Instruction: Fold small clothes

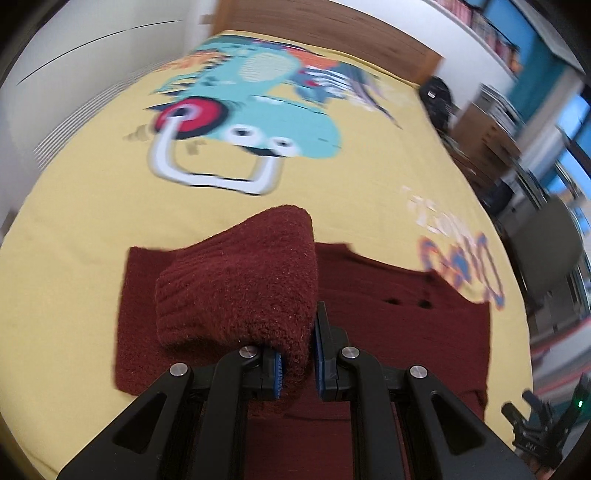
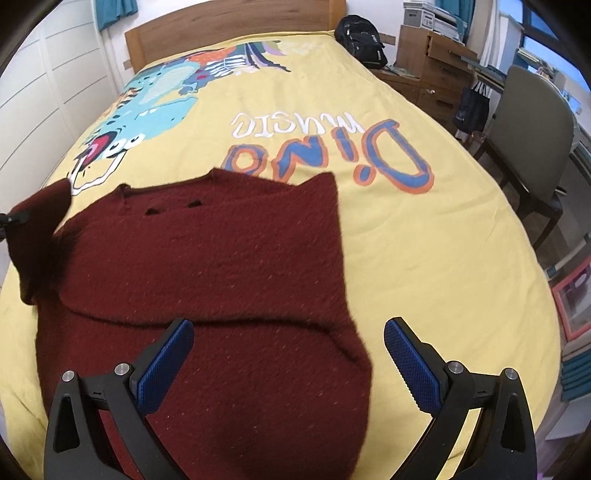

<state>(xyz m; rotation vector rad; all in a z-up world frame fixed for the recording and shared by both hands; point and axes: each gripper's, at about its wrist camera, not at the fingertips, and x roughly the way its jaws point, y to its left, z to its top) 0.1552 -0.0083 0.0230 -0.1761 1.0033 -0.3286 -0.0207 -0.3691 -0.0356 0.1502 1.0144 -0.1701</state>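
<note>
Your left gripper is clamped on the sweater's sleeve, lifted at mid-frame over the body lying on the bed. Right gripper hangs wide open, empty. Next, lay that sleeve flat across the chest.

fuzzy knit sweater; matt cotton bedspread; wood headboard

We see both tools built alike: left tool and right tool have matte black angular arms with triangular cutouts, round silver screws at the pivots, and blue ribbed pads on the fingers. No cables or sleeves visible.
</note>
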